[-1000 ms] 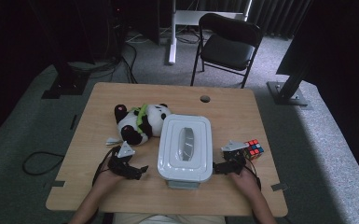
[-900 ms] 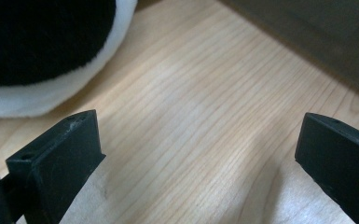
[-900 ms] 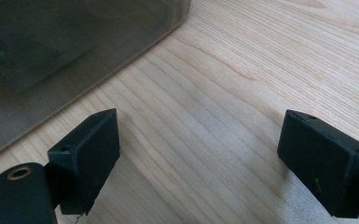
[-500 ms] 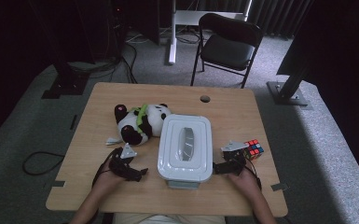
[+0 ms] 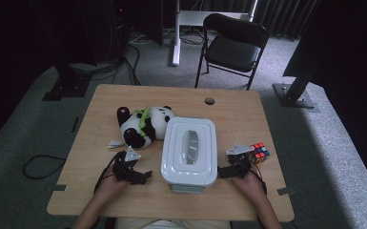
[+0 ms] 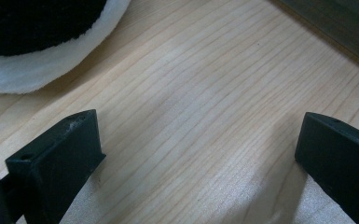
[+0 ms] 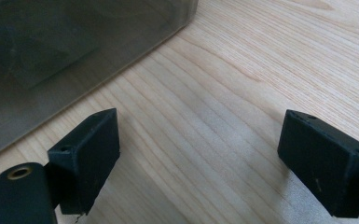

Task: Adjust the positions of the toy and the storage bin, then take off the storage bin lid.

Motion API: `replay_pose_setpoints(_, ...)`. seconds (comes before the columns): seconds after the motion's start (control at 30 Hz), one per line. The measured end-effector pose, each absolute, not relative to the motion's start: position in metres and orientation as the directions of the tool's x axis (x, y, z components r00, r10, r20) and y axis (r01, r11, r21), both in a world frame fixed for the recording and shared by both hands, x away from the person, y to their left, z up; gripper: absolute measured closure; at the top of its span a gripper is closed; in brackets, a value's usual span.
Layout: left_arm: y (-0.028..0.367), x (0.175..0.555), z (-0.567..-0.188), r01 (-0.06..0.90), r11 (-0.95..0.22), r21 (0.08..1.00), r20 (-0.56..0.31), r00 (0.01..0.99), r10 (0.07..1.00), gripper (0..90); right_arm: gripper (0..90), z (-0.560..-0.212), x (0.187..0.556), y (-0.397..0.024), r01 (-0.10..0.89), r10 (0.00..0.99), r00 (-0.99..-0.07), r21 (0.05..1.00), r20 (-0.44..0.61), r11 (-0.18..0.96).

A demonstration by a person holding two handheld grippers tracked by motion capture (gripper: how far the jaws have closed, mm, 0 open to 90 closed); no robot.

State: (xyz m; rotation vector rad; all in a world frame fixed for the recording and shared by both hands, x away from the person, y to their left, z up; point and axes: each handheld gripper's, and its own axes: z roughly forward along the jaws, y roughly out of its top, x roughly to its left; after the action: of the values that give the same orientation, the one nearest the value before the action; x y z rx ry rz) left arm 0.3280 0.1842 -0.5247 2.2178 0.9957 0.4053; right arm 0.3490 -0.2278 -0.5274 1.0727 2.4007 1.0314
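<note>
A white lidded plastic box stands in the middle of the wooden table. A panda plush lies at its left, and its white and black fur fills the top left of the left gripper view. My left gripper rests low on the table left of the box, jaws wide apart and empty. My right gripper sits at the box's right side, open over bare wood, with the box's grey wall just ahead of it.
A colourful puzzle cube lies right of the right gripper. A round cable hole is near the table's far edge. A black chair stands beyond the table. A small white scrap lies by the panda.
The left gripper has shifted slightly right and nearer the box's front left corner. The right gripper and the objects have stayed put.
</note>
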Motion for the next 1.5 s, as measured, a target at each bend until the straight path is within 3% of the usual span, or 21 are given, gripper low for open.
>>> replay_pose_setpoints(0.77, 0.185, 0.328, -0.525, 0.541, -0.492, 0.682, 0.011, 0.666, 0.746, 0.9, 14.4, -0.514, 0.349, -0.239, 0.543, 0.744, -0.668, 0.701, 0.026, 0.463)
replay_pose_setpoints(1.27, 0.185, 0.328, -0.525, 0.539, -0.495, 0.682, 0.011, 0.668, 0.744, 0.9, 14.4, -0.463, 0.344, -0.263, 0.522, 0.765, -0.639, 0.778, 0.084, 0.351)
replay_pose_setpoints(1.5, 0.185, 0.329, -0.525, 0.536, -0.499, 0.681, 0.011, 0.673, 0.739, 0.9, 14.3, -0.432, 0.338, -0.266, 0.464, 0.765, -0.642, 0.818, 0.047, 0.340)
